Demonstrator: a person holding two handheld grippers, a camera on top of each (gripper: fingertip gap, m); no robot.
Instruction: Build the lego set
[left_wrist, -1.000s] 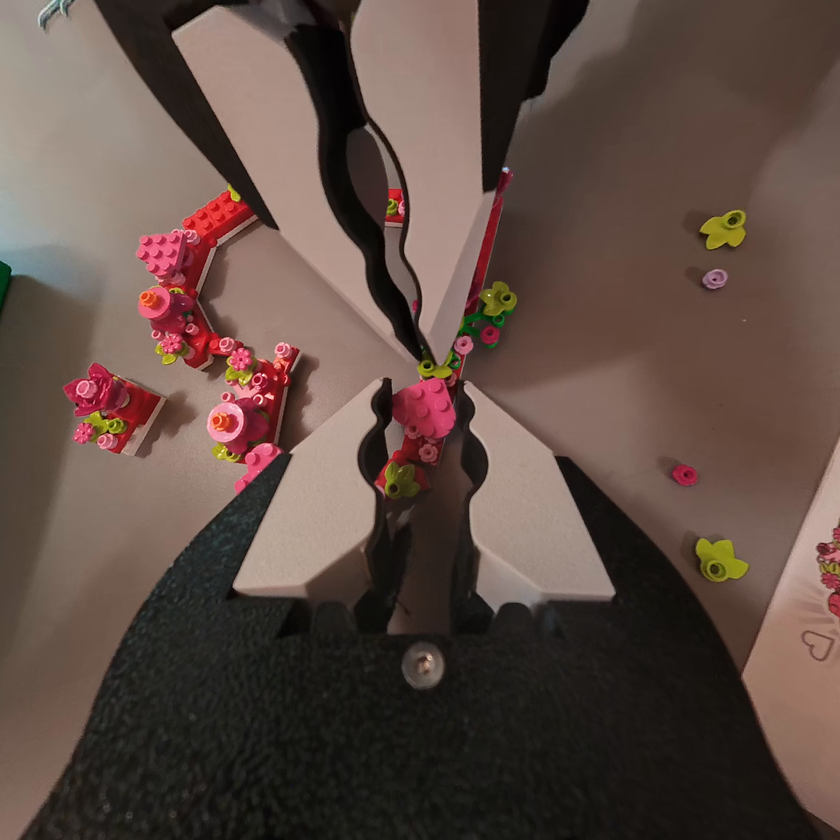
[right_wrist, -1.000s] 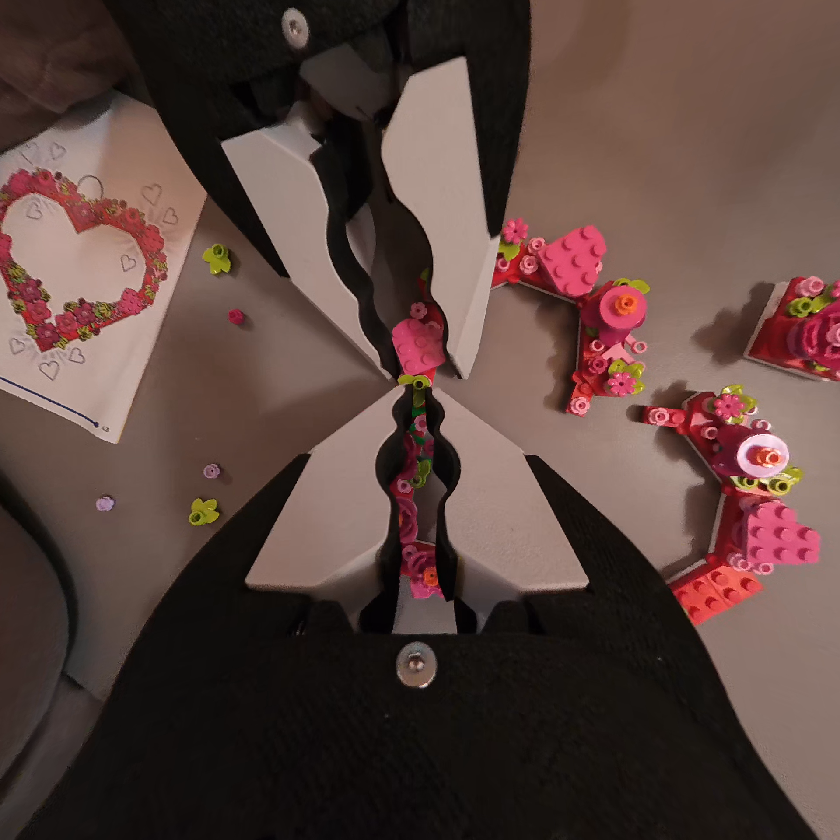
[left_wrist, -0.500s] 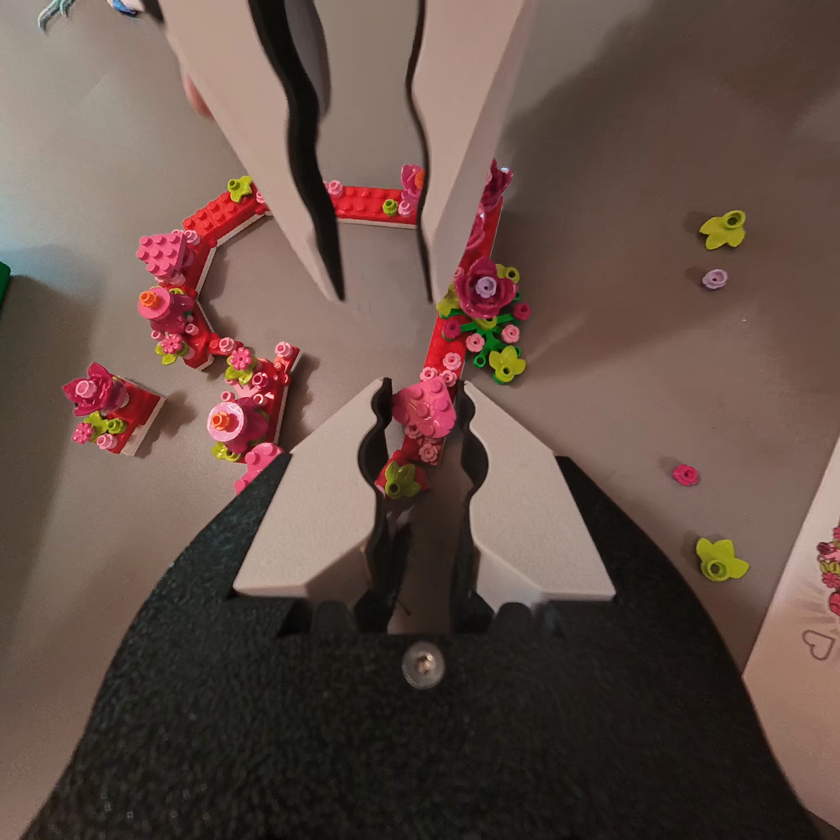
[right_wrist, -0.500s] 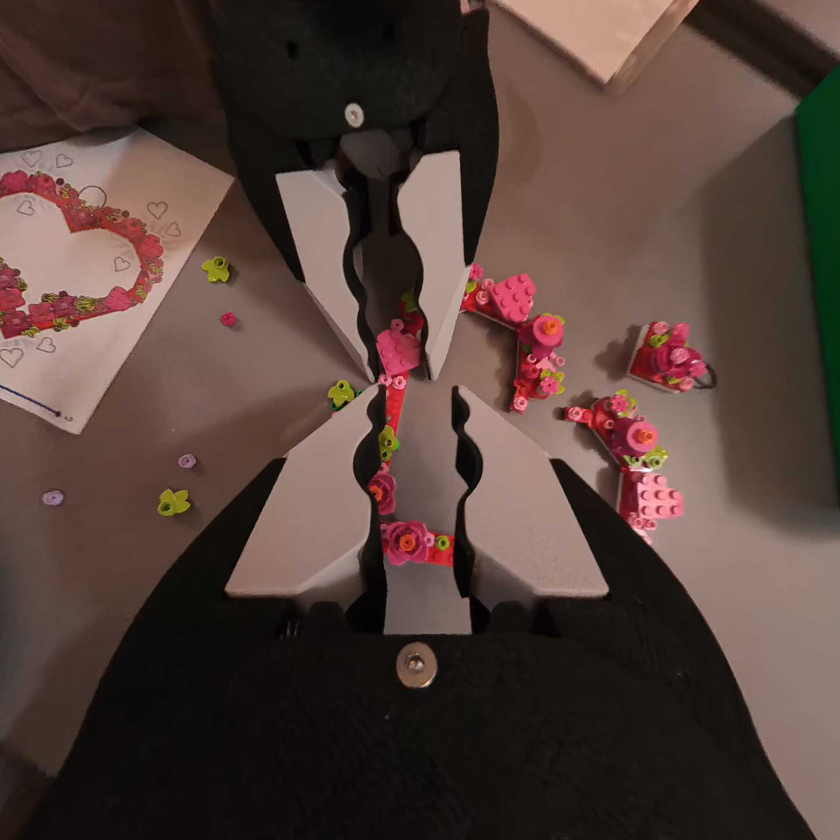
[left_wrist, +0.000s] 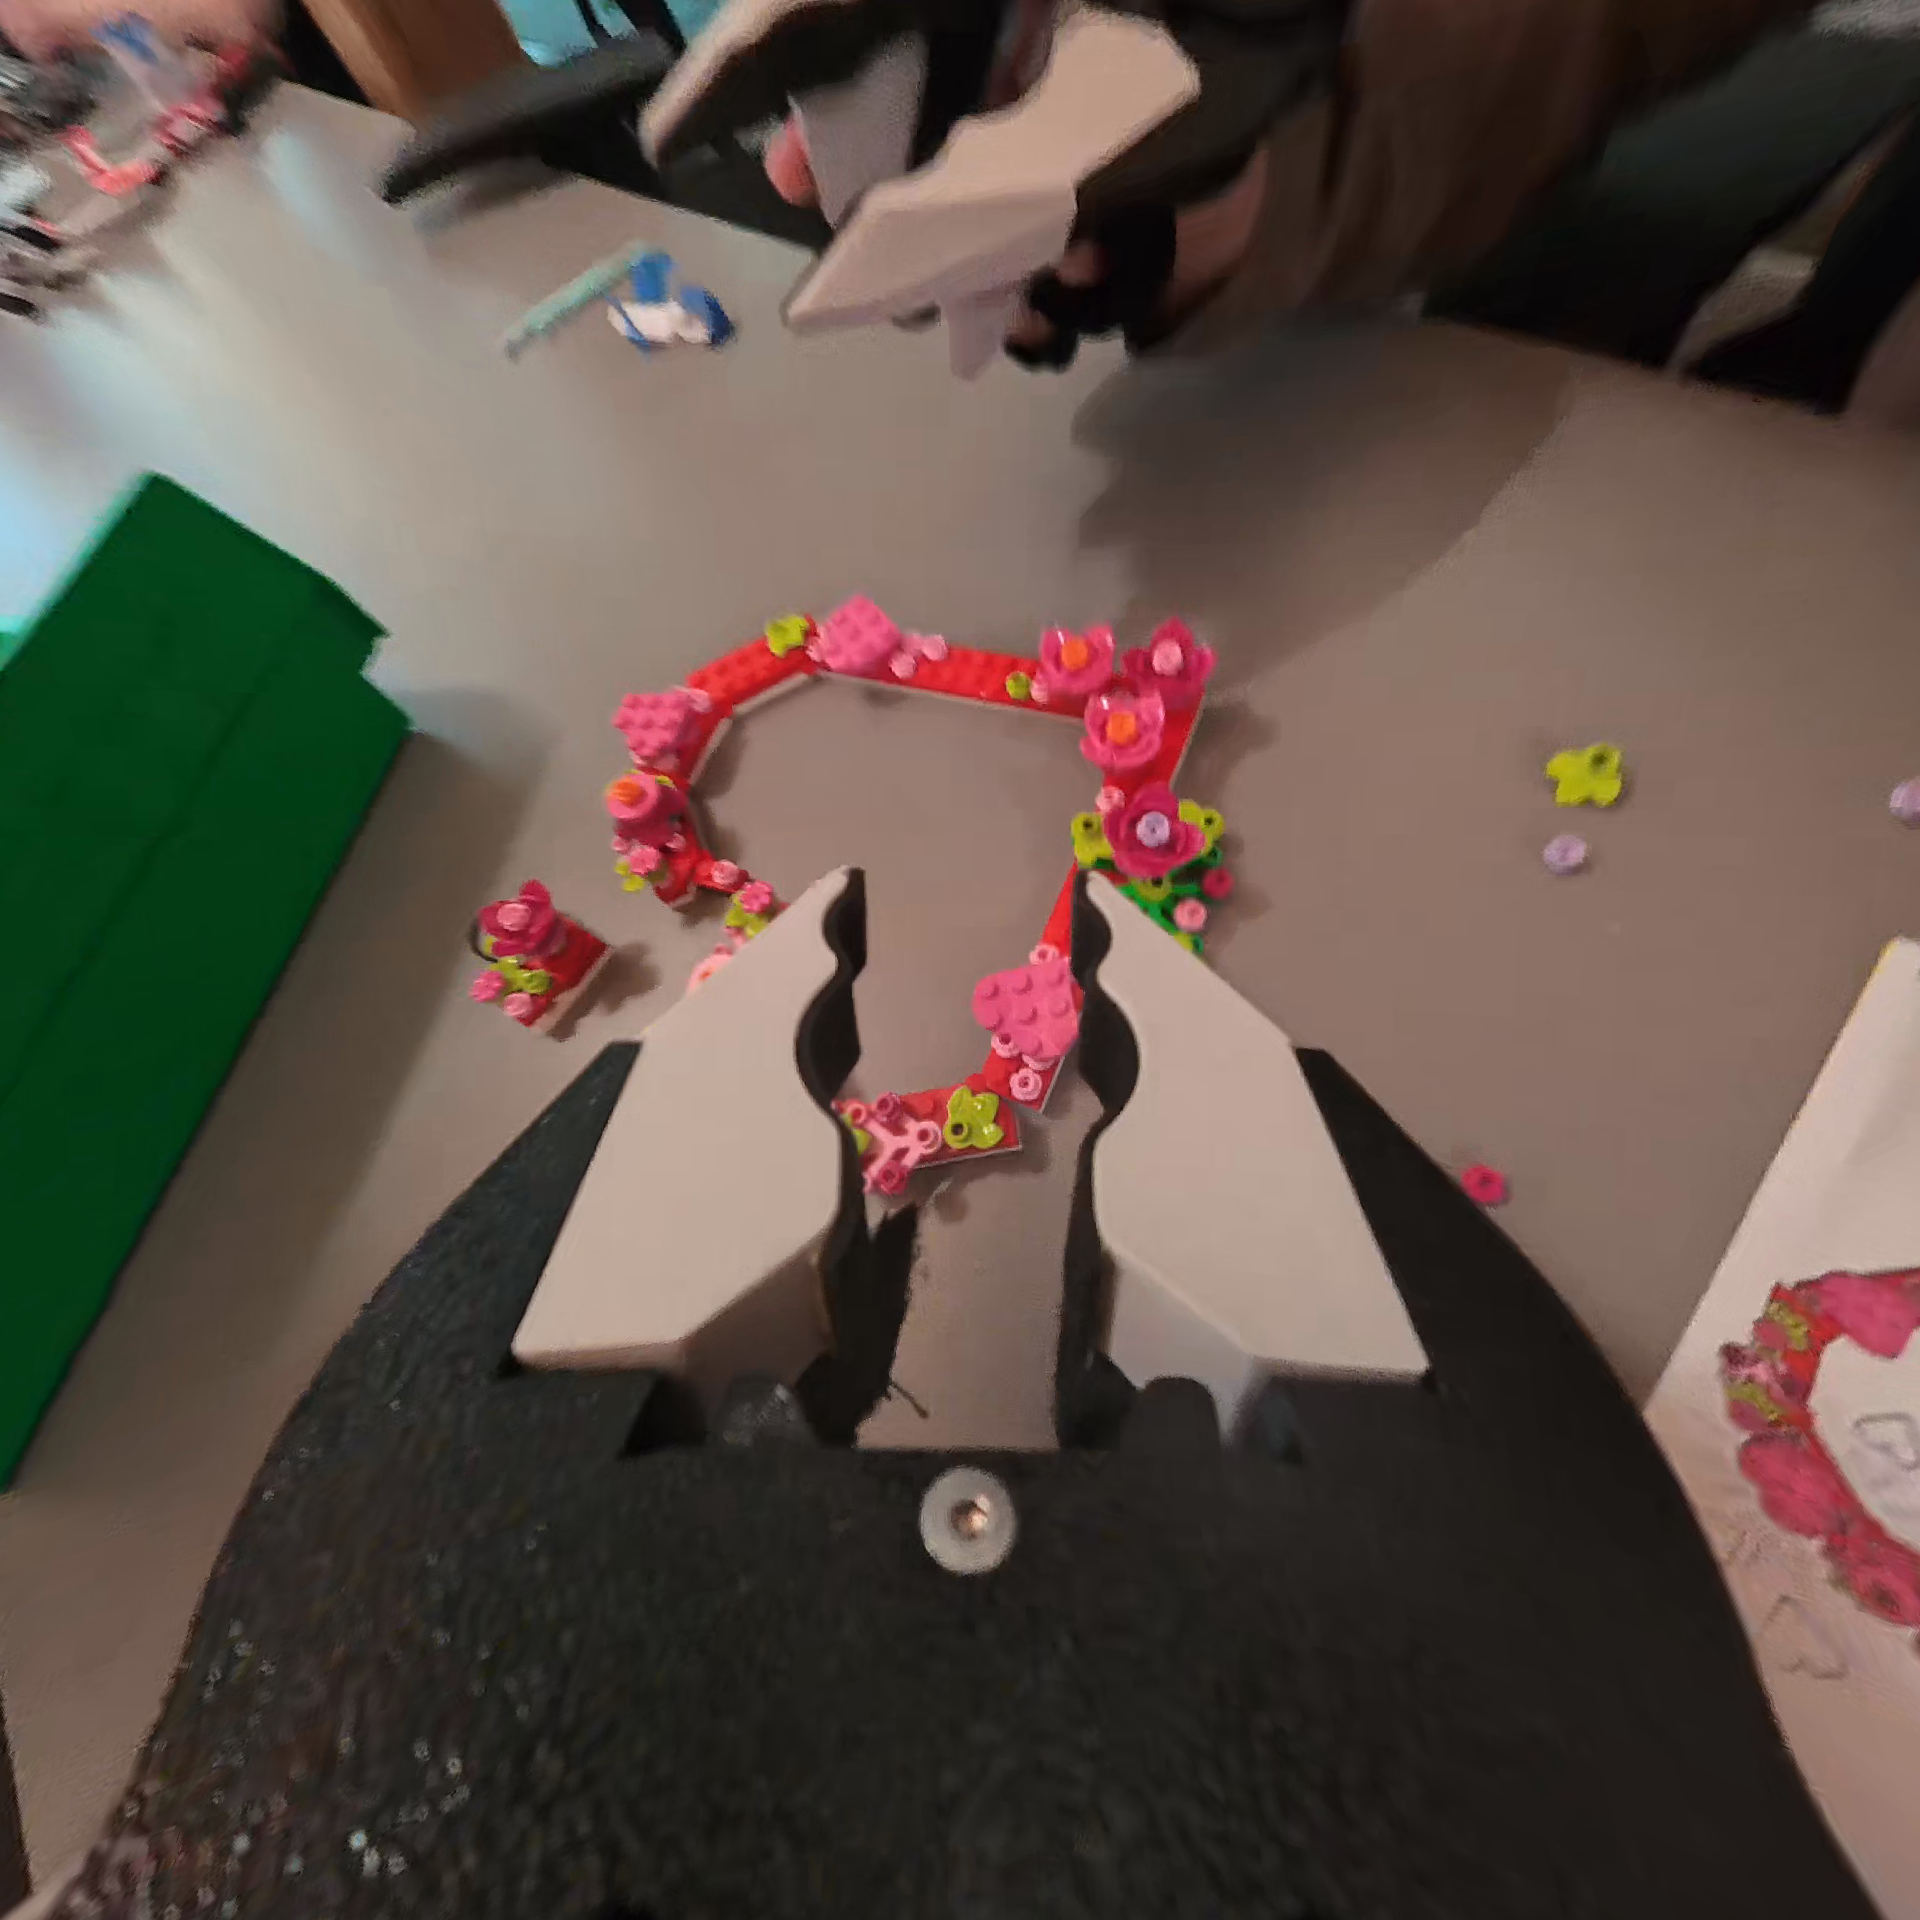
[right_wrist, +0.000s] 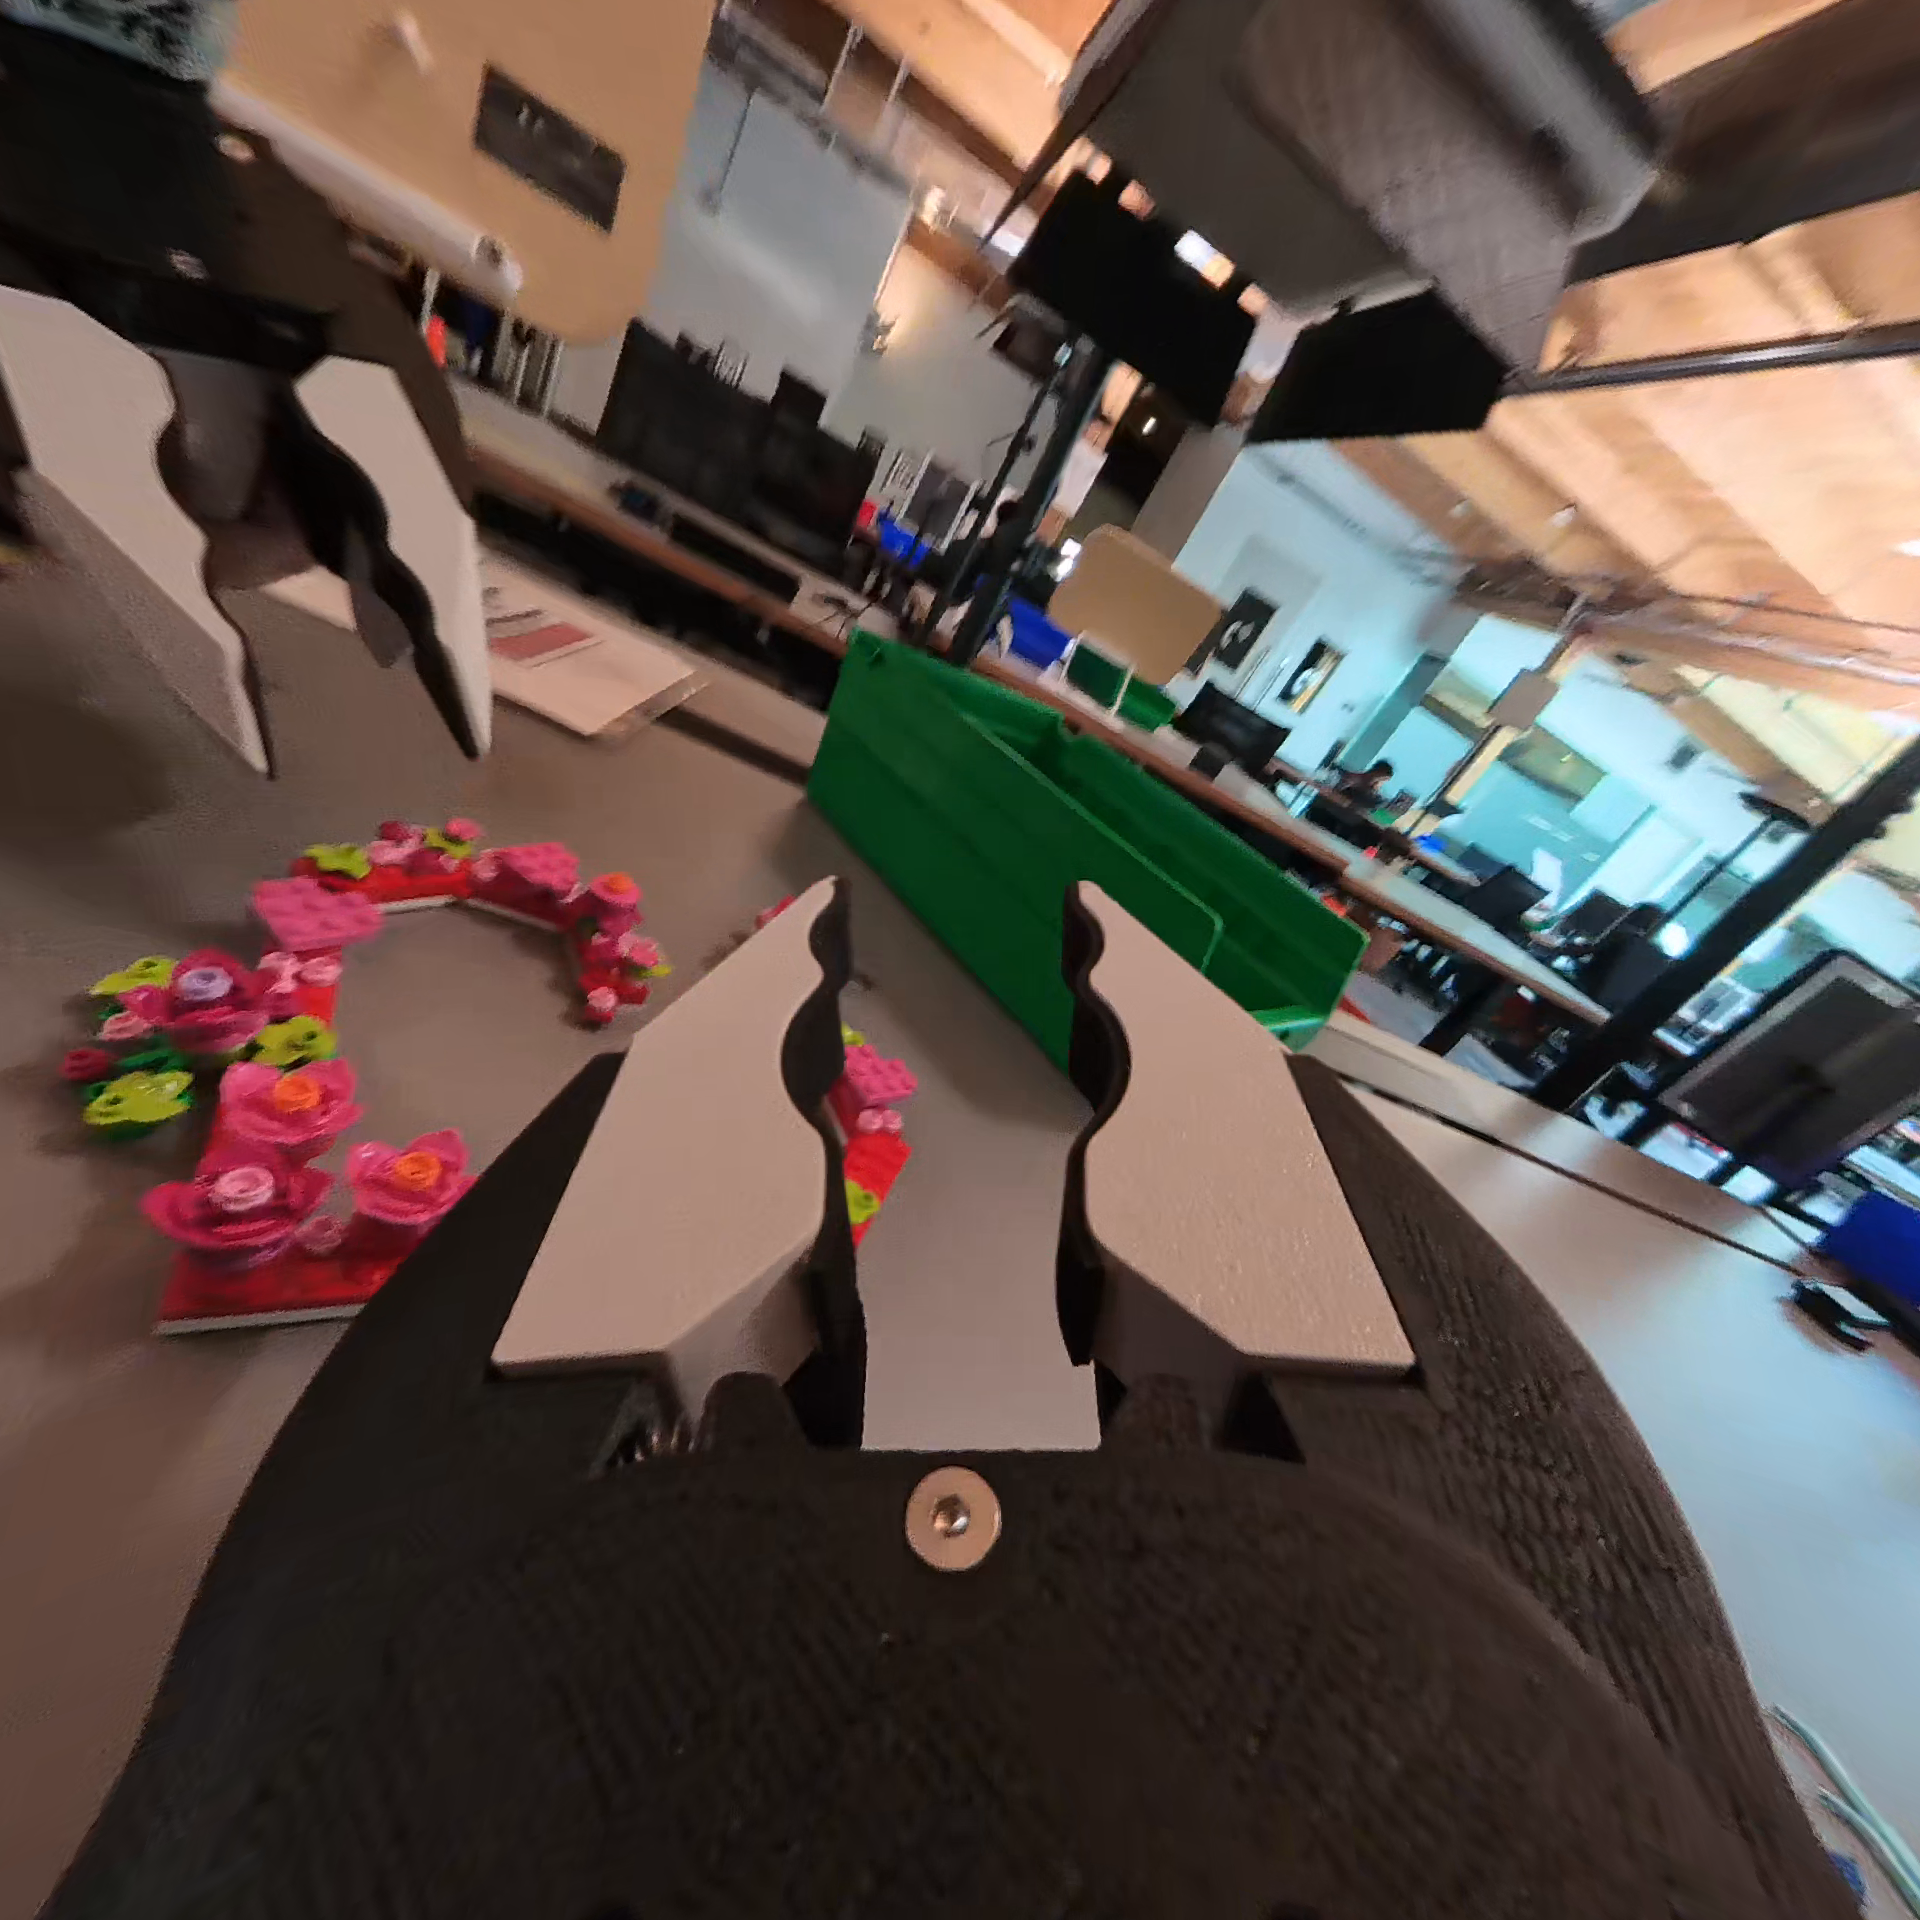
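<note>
The red lego heart frame (left_wrist: 940, 670) with pink flowers and lime leaves lies flat on the grey table. Its lower left part is hidden behind my left fingers (left_wrist: 727, 1091). My left gripper (left_wrist: 971, 894) is open and empty above the frame's lower tip. A small red piece with a pink flower (left_wrist: 530, 951) lies apart to the left. My right gripper (right_wrist: 956, 904) is open, empty and raised off the table; it shows blurred at the top of the left wrist view (left_wrist: 966, 208). The frame (right_wrist: 301, 1039) lies to its left. The left gripper (right_wrist: 364, 727) shows at upper left.
A green bin (left_wrist: 156, 831) stands left of the frame and shows in the right wrist view (right_wrist: 1039, 883). The instruction sheet (left_wrist: 1818, 1351) lies at right. A lime leaf (left_wrist: 1584, 774), a lilac stud (left_wrist: 1564, 854) and a pink stud (left_wrist: 1483, 1182) lie loose.
Both grippers have opened and let go of the frame. The right one has pulled up and away, and its view now looks across the room. The left one has lifted back.
</note>
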